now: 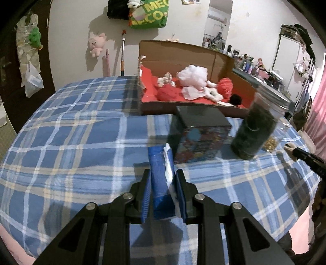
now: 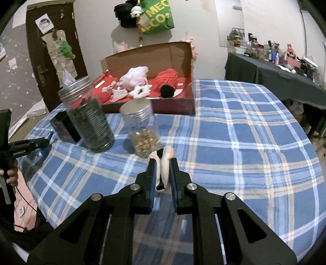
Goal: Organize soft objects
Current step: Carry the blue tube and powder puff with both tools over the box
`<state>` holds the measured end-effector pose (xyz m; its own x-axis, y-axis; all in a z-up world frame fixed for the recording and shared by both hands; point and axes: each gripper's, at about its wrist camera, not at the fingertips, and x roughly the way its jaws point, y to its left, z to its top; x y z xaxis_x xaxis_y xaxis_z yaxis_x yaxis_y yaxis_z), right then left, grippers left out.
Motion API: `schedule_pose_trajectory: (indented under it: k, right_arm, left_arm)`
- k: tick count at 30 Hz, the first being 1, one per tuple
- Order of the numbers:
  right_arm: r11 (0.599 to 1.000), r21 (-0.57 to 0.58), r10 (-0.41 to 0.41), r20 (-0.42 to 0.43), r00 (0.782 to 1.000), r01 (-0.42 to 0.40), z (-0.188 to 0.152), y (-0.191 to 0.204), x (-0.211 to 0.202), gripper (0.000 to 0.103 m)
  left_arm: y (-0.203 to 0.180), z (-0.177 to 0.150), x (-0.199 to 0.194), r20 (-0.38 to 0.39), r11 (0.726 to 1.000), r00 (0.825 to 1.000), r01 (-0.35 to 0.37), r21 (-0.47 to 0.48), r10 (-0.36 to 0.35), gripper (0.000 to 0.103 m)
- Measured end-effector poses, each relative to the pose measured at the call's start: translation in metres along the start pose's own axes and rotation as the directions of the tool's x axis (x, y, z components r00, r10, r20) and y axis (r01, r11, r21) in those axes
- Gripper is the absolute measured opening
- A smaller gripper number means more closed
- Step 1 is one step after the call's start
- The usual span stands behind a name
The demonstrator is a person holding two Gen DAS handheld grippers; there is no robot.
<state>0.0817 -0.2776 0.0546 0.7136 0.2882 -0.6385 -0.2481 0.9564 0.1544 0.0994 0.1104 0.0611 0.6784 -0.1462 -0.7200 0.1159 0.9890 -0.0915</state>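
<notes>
On the plaid-covered bench [image 2: 234, 126], with left fingers [image 1: 163, 179] clamping a blue tissue pack [image 1: 161, 183] and right fingers [image 2: 163, 169] pinching a small plush [image 2: 166, 163], carry both gently over the jars into the cardboard box [image 2: 150, 59].

A flat blue soft pack with white tissue at its edge [image 1: 161, 183] stands upright, pinched in the left tool [image 1: 163, 179]. A small cream-and-black plush [image 2: 164, 167] sits clamped in the right tool [image 2: 163, 169], above the plaid-covered bench.

1. You can make out "MEC" over "ECO" in yellow letters on the green bag [image 1: 149, 14] hanging on the wall.
2. Your left gripper [image 2: 28, 145] has tiny "GenRobot.AI" lettering along its side.
</notes>
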Motion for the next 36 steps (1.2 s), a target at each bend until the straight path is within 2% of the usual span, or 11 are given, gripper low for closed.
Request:
schedule_pose_trajectory:
  k: [7,11,15,20,36]
  right_arm:
    - [1.0,0.023,-0.002,-0.008,1.0,0.002,0.02,-0.016,0.008,0.012]
    - [0.999,0.032,0.011,-0.012,1.0,-0.011,0.033,-0.025,0.017,0.012]
    - [0.998,0.046,0.046,-0.015,0.999,-0.046,0.045,-0.032,0.026,0.012]
    - [0.995,0.054,0.083,-0.009,0.996,-0.083,0.06,-0.038,0.033,0.012]
    - [0.974,0.032,0.224,-0.026,0.974,-0.224,0.091,-0.038,0.054,0.012]
  left_arm:
    - [0.016,0.02,0.008,-0.001,1.0,1.0,-0.008,0.015,0.008,0.025]
    - [0.021,0.032,0.018,-0.001,0.998,1.0,0.002,0.057,-0.001,0.025]
    - [0.023,0.043,0.027,-0.002,0.996,1.0,0.022,0.089,-0.022,0.025]
    - [0.029,0.056,0.034,-0.005,0.988,0.994,0.105,0.113,-0.105,0.025]
    - [0.022,0.092,0.039,-0.025,0.947,0.986,0.165,0.275,-0.164,0.025]
